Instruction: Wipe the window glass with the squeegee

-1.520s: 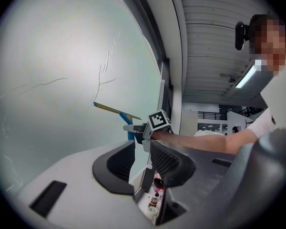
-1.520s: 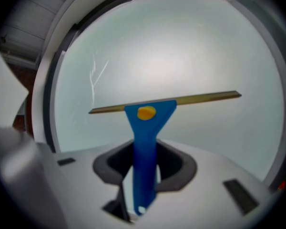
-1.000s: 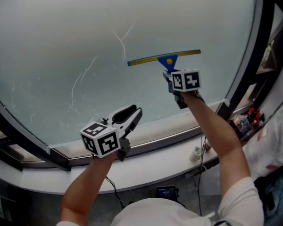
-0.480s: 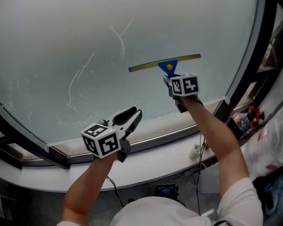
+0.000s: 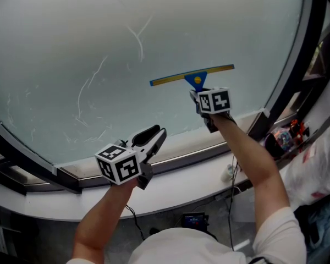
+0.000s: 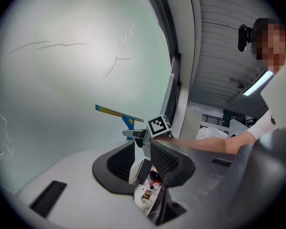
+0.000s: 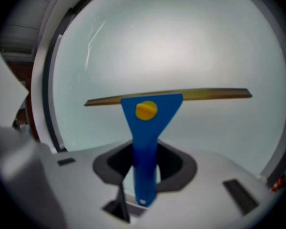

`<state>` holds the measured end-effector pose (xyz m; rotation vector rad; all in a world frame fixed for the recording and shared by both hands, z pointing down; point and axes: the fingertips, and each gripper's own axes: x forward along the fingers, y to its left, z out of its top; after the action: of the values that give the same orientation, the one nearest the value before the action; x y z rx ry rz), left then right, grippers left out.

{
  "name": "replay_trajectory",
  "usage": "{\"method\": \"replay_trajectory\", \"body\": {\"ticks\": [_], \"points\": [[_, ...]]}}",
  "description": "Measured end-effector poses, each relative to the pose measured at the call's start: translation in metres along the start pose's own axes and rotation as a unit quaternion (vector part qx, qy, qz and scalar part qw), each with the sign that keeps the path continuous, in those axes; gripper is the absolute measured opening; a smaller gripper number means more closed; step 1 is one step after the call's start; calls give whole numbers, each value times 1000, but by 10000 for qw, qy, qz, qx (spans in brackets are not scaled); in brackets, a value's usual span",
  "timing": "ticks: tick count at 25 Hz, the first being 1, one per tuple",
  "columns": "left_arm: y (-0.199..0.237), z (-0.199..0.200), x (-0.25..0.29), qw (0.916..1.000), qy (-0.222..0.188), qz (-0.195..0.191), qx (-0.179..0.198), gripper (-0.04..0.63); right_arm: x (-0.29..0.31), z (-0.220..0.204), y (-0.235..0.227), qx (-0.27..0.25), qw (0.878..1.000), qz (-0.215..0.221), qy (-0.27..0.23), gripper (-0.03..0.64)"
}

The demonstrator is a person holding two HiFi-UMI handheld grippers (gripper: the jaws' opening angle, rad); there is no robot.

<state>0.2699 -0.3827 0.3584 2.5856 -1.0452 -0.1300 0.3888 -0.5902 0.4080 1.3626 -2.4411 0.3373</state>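
Right now the squeegee (image 5: 193,77) is up at the window glass (image 5: 88,32), in the lower right part of the pane and a little above the sill (image 5: 170,187). Its long yellowish blade (image 5: 168,80) runs nearly level across the glass, the right end slightly higher in the head view, and seems to lie against the pane. Below the blade the blue handle (image 7: 144,147) widens into a triangle with a yellow knob (image 7: 146,109) on it.

The right gripper (image 5: 200,91) has that handle pinched between its jaws (the right gripper view shows the blue shaft standing straight up out of the dark pads). The person's right arm reaches up to it from the lower right.

The left gripper (image 5: 158,130) hangs lower and to the left, in front of the sill and apart from the squeegee. Its jaws stand spread with nothing gripped; in the left gripper view only the sill and some small, unclear items show through the gap.

Thin white streaks (image 5: 138,42) curl across the upper and left glass. A dark frame (image 5: 297,54) borders the pane on the right and along the bottom. Past the frame at the right lie some colourful small objects (image 5: 284,141) and a white bag (image 5: 319,164), and a cable (image 5: 233,202) hangs down from the sill.
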Motion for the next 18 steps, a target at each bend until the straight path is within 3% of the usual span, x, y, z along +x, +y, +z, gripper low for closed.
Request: {"method": "replay_trajectory", "body": {"ticks": [18], "points": [[12, -27, 9, 9995, 157, 115, -244, 124, 23, -47, 0, -10, 9993, 88, 367, 143]]}}
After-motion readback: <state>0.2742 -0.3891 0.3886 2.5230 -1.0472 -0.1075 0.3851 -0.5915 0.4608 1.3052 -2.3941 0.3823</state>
